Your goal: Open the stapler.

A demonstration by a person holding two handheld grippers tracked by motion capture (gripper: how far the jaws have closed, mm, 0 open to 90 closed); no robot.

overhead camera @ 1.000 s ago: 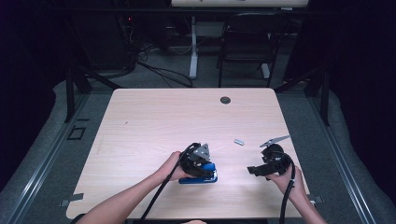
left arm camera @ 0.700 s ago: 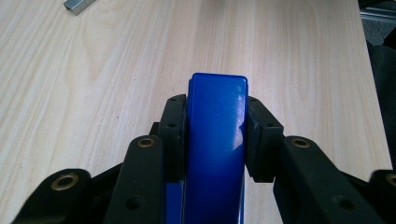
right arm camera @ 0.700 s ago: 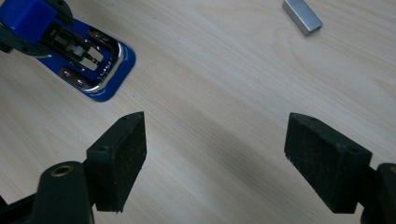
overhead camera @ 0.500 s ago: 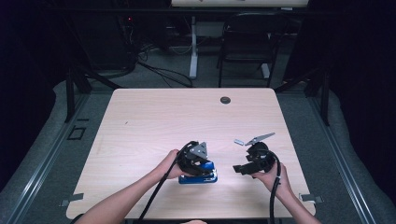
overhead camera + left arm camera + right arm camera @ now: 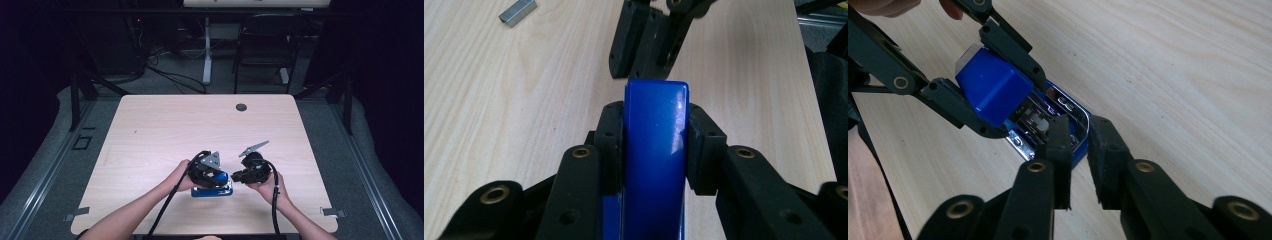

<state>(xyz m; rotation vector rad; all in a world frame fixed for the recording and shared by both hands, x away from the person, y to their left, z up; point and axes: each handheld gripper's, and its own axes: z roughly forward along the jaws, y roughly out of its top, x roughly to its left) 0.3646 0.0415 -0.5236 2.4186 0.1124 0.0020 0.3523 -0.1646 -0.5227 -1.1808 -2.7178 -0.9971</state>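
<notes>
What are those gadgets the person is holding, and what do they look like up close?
They are hand-held grippers. The left gripper and right gripper are both black, each with two flat-padded jaws on linked bars joined by brass-coloured pins. A grey three-cornered plate sits on top of each, and a black cable trails back along each forearm. The forearms are bare; no sleeves show.

No text, label, brand, number or sign can be read in any of the pictures. The blue stapler [image 5: 998, 95] shows plain glossy plastic and bare metal with no legible marking, the strip of staples [image 5: 517, 12] is unmarked, and the wooden bench [image 5: 165, 130] carries no print. The black tongs show nothing that can be read either.
</notes>
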